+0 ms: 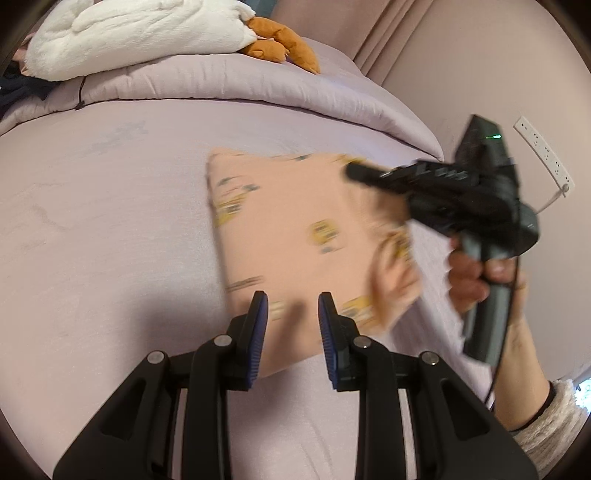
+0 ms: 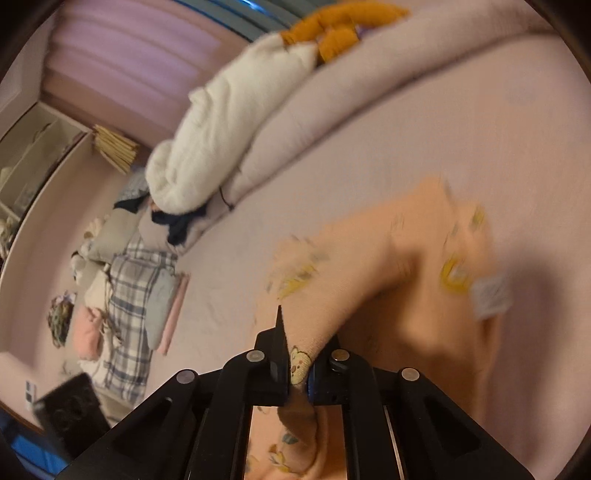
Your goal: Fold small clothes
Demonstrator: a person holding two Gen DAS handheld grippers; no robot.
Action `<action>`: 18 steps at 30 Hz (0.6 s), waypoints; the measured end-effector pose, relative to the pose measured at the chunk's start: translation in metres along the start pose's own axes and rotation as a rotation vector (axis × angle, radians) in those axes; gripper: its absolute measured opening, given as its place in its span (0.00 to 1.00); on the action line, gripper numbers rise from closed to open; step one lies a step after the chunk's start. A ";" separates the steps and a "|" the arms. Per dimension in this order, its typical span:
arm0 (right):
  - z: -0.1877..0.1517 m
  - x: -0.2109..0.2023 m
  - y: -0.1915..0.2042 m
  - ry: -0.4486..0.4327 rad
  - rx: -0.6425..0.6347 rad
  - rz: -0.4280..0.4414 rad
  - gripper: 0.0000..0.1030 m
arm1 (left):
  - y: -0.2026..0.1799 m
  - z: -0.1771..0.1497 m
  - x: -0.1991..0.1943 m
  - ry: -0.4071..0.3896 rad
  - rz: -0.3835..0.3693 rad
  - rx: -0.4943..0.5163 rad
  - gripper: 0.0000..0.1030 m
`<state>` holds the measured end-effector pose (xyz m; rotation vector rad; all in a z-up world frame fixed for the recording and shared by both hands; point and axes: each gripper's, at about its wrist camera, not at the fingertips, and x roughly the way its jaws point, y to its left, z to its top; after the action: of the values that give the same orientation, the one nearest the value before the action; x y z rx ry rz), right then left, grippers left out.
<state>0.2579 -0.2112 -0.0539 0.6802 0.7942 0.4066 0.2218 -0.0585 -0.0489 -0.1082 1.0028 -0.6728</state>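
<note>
A peach garment (image 1: 295,229) with yellow cartoon prints lies folded into a rough rectangle on the lavender bed sheet (image 1: 92,221). My left gripper (image 1: 292,297) hovers over its near edge, open, with nothing between the blue pads. In the left wrist view my right gripper (image 1: 351,171) reaches in from the right, held by a person's hand (image 1: 476,273), its tip over the garment's far right corner. In the right wrist view the right gripper (image 2: 308,322) is shut on a bunched fold of the peach garment (image 2: 388,258), which lifts off the sheet. A white label (image 2: 491,295) shows on it.
A rolled lavender duvet (image 1: 258,85) runs along the far side, with a white plush blanket (image 1: 140,33) and an orange plush toy (image 1: 284,44) on it. A power strip (image 1: 543,155) hangs on the wall. Plaid bedding (image 2: 136,295) and a black box (image 2: 70,410) sit at left.
</note>
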 end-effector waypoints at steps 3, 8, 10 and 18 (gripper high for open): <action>0.014 -0.022 -0.005 -0.037 -0.027 -0.039 0.08 | 0.001 -0.008 -0.002 0.003 -0.009 -0.012 0.26; 0.016 -0.015 -0.034 0.018 -0.009 -0.135 0.08 | -0.002 -0.005 0.016 0.026 -0.016 -0.026 0.26; 0.010 -0.004 -0.050 0.037 0.001 -0.232 0.10 | -0.005 -0.002 0.023 0.033 -0.018 -0.025 0.26; -0.009 -0.039 -0.034 -0.103 -0.159 -0.365 0.30 | -0.020 0.003 0.043 0.044 -0.031 0.016 0.25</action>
<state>0.2292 -0.2540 -0.0618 0.3934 0.7605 0.1000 0.2305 -0.0992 -0.0712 -0.0952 1.0394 -0.7140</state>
